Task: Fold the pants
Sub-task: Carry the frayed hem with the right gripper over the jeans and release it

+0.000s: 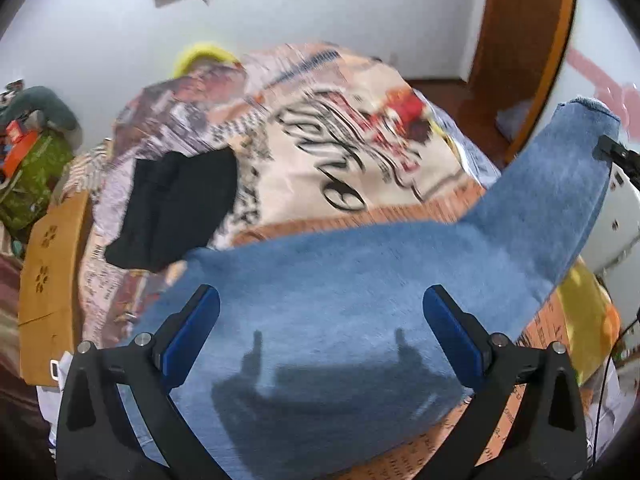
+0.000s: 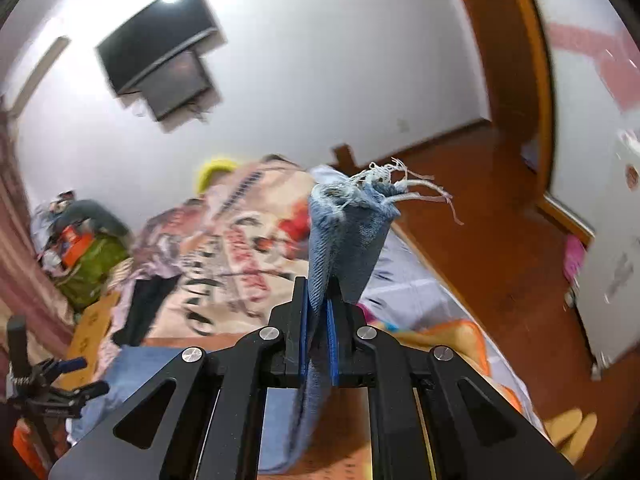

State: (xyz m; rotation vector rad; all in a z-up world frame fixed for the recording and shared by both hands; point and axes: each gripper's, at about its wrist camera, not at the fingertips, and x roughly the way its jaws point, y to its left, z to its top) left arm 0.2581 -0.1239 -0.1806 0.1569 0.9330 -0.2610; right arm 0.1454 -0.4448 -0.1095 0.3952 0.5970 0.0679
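The blue denim pants (image 1: 340,292) lie on the patterned bedspread (image 1: 320,128), one leg rising up to the right. My left gripper (image 1: 320,312) is open and empty just above the denim, its shadow on the cloth. My right gripper (image 2: 318,300) is shut on the frayed hem end of the pants (image 2: 348,232), which sticks up between its jaws, lifted above the bed. The right gripper also shows at the far right edge of the left wrist view (image 1: 612,152). The left gripper shows at the lower left of the right wrist view (image 2: 60,380).
A black garment (image 1: 176,208) lies on the bedspread at the left. A wooden footboard (image 1: 52,280) runs along the bed's left side. Clutter with a green bag (image 1: 28,180) sits at the far left. A wall TV (image 2: 160,48), a wooden door frame (image 1: 520,60) and wood floor (image 2: 500,240) lie beyond.
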